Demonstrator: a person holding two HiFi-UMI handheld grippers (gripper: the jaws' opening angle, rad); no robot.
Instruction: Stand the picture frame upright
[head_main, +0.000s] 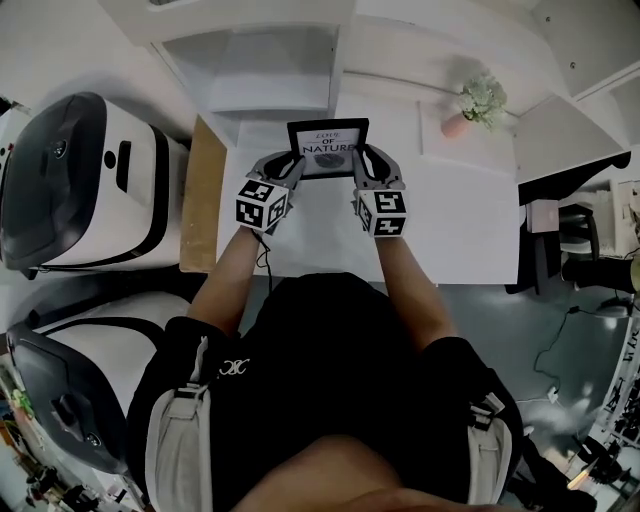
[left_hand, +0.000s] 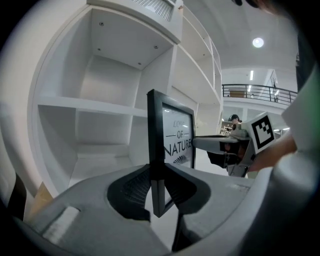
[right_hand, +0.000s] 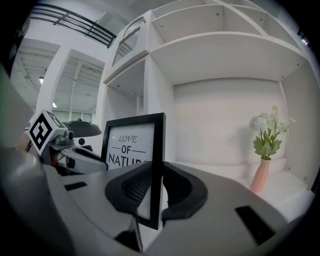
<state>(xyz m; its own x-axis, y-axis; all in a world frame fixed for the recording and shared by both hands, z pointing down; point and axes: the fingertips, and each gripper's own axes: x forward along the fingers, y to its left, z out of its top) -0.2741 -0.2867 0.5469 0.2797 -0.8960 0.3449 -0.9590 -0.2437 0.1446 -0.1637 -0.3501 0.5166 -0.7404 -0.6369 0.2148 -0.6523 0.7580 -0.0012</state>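
Observation:
A black picture frame with a white print reading "LOVE OF NATURE" stands nearly upright on the white shelf surface, its front towards me. My left gripper is shut on its left edge and my right gripper on its right edge. In the left gripper view the frame runs edge-on between the pads of the left gripper, with the right gripper beyond it. In the right gripper view the frame sits in the right gripper, and the left gripper shows at the far side.
A pink vase of pale flowers stands at the back right of the surface, also right of the frame as the vase. Open white shelf compartments rise behind. Two white-and-black cases lie left, past a wooden panel edge.

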